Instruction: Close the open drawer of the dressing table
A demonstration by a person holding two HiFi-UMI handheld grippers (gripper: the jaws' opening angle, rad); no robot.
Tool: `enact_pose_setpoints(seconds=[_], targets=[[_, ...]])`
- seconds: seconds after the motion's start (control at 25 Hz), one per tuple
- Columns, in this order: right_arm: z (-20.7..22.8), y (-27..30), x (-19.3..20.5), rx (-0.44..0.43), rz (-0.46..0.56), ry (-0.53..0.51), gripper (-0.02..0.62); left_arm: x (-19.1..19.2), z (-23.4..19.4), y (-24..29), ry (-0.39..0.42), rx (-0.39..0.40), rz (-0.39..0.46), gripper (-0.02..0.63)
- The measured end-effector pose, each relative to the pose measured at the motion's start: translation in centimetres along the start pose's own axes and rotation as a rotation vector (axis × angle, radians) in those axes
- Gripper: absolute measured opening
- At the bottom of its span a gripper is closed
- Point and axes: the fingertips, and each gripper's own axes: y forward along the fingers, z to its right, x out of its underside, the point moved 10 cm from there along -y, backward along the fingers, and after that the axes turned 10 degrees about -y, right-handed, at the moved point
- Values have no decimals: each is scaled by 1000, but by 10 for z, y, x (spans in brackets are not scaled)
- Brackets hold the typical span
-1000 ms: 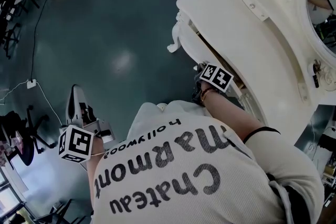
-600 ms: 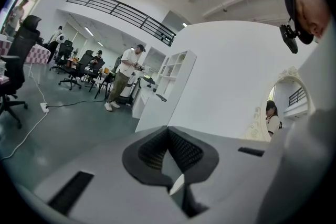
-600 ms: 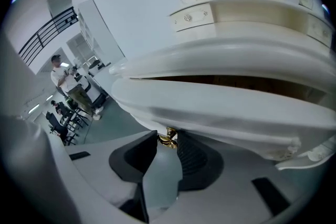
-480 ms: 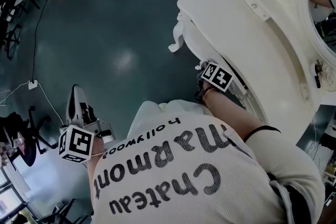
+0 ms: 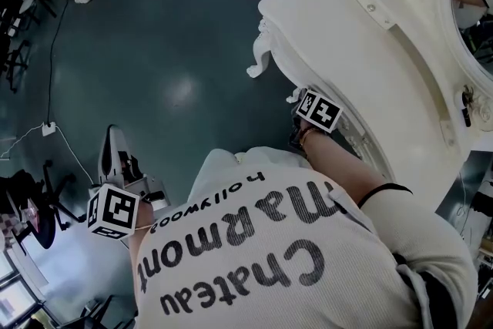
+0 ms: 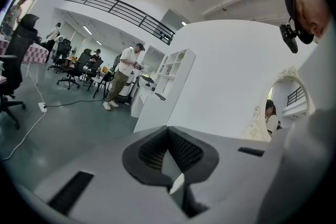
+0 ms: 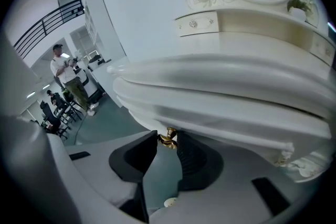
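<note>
Since a second ago the dark gap under the top of the dressing table (image 5: 370,58) has vanished: the drawer (image 7: 220,115) now sits flush in the table's front. The right gripper (image 7: 167,140) has followed it inward, its jaws pinched on the small gold handle (image 7: 169,135). The left gripper (image 6: 168,130) hangs low at the person's side, well apart from the table, jaws pressed together on nothing.
</note>
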Motion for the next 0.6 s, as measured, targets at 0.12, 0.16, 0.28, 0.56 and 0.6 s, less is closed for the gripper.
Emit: enact_pose_setpoints(seconds=[0.12, 0.16, 0.28, 0.56, 0.6], targets=[[0, 1, -2, 15, 3, -17, 135, -1, -1, 1, -1, -2, -2, 8], [1, 1, -3, 21, 4, -24, 135, -2, -1, 1, -2, -3, -1, 8], [1, 1, -4, 31, 11, -48, 135, -3, -4, 0, -3, -9, 5, 8], [4, 4, -8, 50, 27, -73, 133, -3, -5, -1, -7, -14, 8, 8], [4, 4, -9, 51, 29, -73, 133, -3, -6, -1, -7, -15, 9, 8]])
